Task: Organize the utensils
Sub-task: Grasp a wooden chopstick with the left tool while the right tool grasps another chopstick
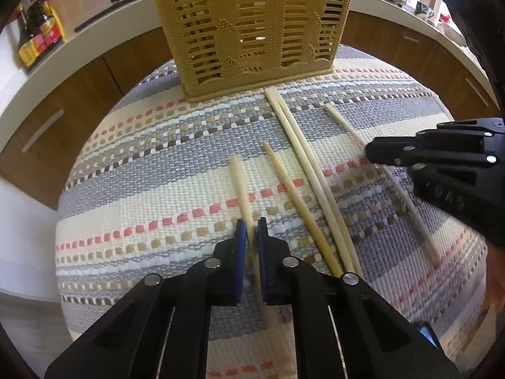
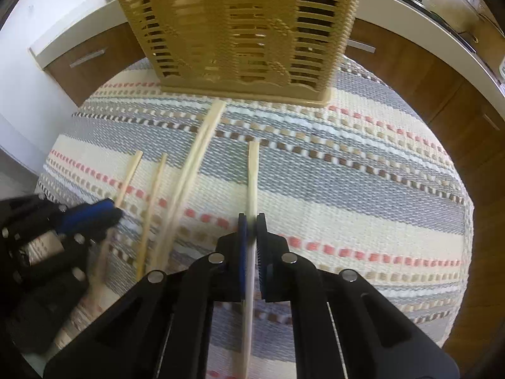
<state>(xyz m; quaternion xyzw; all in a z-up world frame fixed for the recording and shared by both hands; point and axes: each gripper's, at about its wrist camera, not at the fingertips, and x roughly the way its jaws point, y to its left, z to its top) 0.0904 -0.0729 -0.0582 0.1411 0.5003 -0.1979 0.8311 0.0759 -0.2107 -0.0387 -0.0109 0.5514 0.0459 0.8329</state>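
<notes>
Nearest to the left wrist camera, the left gripper (image 1: 251,232) has its blue-padded fingers (image 1: 240,237) pinching the leftmost pale bamboo chopstick (image 1: 239,183), which runs forward from the pads over the striped woven mat (image 1: 142,164) that covers the tabletop. In the right wrist view, the right gripper (image 2: 251,225) pinches the rightmost light bamboo chopstick (image 2: 253,170) in the same way, its fingers almost together with only the thin stick between them. Both grippers point steeply down at the mat, and each stick passes back between the fingers, so the grip sits somewhere along the shaft, not at an end.

Between the two held sticks lie one single darker chopstick (image 1: 293,199) and a pair of long pale chopsticks (image 1: 303,158) touching each other; the far end of this pair comes close to the base of the tan slotted plastic utensil basket (image 1: 252,31), which stands upright at the far edge of the mat.

The risks, as I judge them: a round thin stick can turn or slip in the pads when it is lifted, because the long free part pulls it down. The two grippers are near each other, so they may knock together or disturb the loose sticks. A tilted stick could also catch on the basket slots or rim.
</notes>
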